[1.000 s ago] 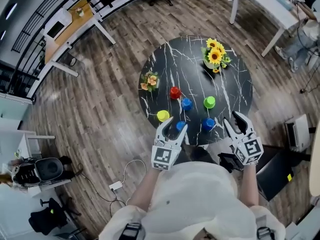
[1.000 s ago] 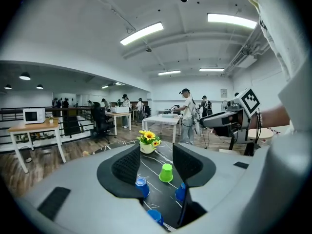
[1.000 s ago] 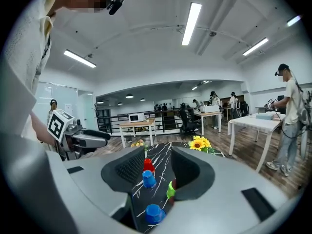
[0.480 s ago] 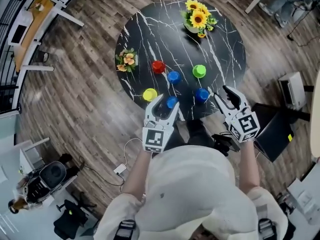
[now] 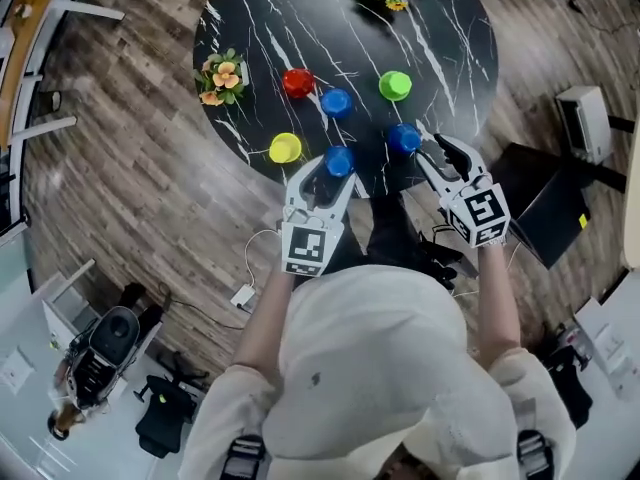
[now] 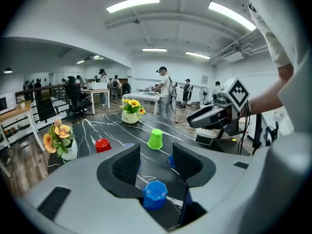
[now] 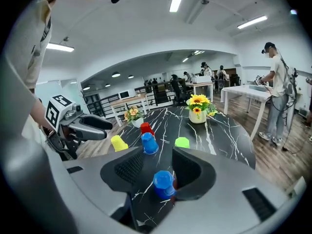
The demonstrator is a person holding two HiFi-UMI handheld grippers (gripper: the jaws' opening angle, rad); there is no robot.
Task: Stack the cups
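Left gripper, jaws apart, frames near-left blue cup. Right gripper, jaws just opening, frames near-right blue cup. Both cups stand ungripped beside the near edge of the marble table.

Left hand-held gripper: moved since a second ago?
Yes. The left hand-held gripper has dropped toward the black table; the near blue cup, off its right jaw tip before, now sits between its open jaws.

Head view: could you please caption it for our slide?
Left gripper and right gripper, open, near blue cups on table.
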